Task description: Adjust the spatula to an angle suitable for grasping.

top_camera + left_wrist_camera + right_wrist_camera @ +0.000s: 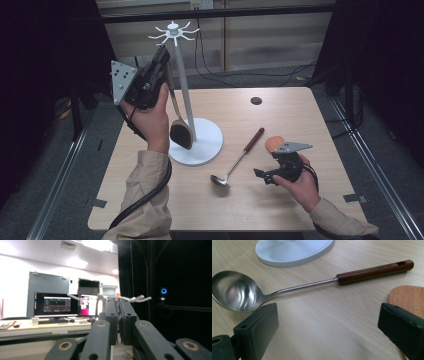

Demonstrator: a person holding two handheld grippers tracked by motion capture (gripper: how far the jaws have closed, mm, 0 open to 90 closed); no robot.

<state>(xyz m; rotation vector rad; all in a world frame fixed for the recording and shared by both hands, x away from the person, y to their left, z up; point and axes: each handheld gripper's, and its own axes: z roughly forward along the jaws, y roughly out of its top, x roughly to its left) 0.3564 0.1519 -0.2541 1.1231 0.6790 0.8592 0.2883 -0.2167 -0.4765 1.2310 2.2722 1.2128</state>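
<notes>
My left gripper (163,54) is raised beside the white rack's pole (184,80), just below its hook crown (173,31). It is shut on the thin handle of a dark wooden spoon (181,134), whose head hangs down over the rack's round base (207,145). In the left gripper view the jaws (117,312) stand almost together, with the white hooks (140,299) right behind them. My right gripper (261,175) (327,325) rests low on the table, open and holding nothing. A steel ladle (220,181) (235,291) with a brown handle (374,271) lies just in front of it.
A light wooden spatula head (274,143) (408,296) lies by the right gripper. There is a small black round hole (256,100) in the far part of the tabletop. Cables run across the floor behind the table. Black curtains hang on both sides.
</notes>
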